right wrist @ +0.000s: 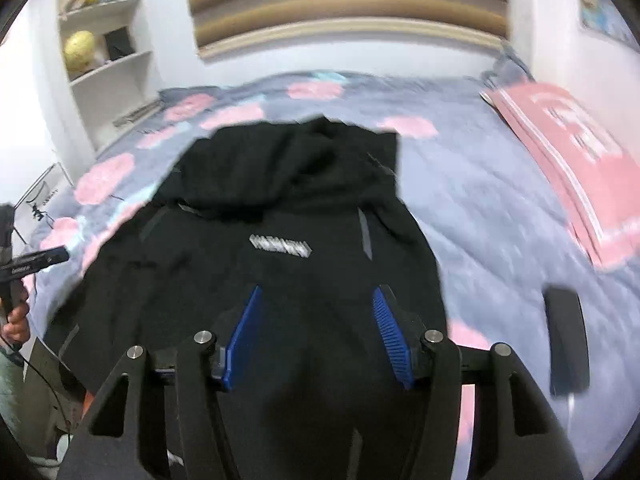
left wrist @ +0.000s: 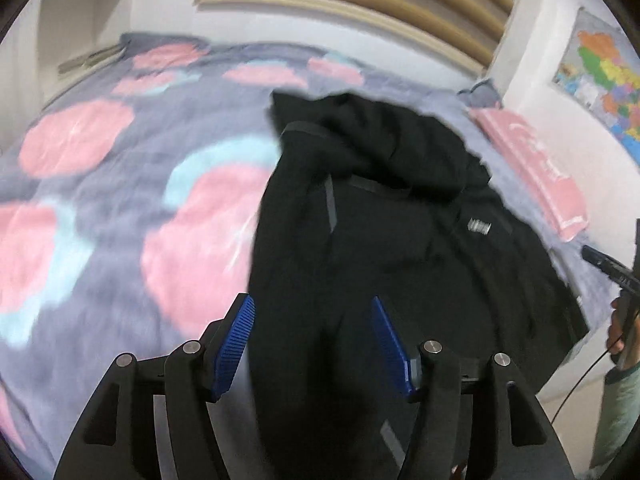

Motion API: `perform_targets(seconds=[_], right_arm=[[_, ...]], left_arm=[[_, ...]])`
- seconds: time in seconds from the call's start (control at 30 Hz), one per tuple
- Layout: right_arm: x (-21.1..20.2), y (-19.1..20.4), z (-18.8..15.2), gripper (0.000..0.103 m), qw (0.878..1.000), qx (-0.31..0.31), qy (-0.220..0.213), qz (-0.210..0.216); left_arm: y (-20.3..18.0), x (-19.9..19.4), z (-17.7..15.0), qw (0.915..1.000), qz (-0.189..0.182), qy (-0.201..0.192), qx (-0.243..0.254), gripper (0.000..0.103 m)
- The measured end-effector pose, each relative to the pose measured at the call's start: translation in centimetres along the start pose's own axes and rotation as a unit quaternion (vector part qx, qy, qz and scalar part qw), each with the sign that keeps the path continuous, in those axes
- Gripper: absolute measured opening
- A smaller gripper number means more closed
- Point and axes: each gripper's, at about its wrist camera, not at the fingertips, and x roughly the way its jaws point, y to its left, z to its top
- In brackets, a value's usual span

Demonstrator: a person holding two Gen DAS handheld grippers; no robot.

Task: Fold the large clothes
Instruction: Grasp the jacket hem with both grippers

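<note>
On the bed (right wrist: pixel 500 208), the black hoodie (right wrist: pixel 280 216) is lying part-folded, hood bunched, both the left gripper (left wrist: pixel 312 342) and the right gripper (right wrist: pixel 318 336) hovering with fingers apart, gripping nothing.

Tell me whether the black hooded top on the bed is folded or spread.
Partly folded: the black top lies on the bedspread with its hood bunched on its chest.

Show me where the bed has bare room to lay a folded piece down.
Free: the blanket left of the black jacket, and the strip between the jacket and the pink cloth. Crowded: the middle, under the jacket, and the right edge.
</note>
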Motion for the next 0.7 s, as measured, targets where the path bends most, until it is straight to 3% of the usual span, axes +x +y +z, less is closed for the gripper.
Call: perform_targets(seconds=[0.27,0.5,0.7], right_arm=[[1.4,-7.0,-5.8,0.061,0.994,0.093,0.064,-0.007],[3.2,-8.5,-7.8,0.061,0.987,0.129,0.092,0.005],[3.5,-8.8,-8.0,0.061,0.985,0.139,0.097,-0.037]], left_arm=[[2.1,2.6,-4.3,0.9966,0.011,0.05,-0.064,0.062],[2.2,3.9,-5.1,0.9928,-0.013,0.074,-0.093,0.062],[1.2,3.4,-5.1,0.994,0.009,0.071,-0.082,0.062]])
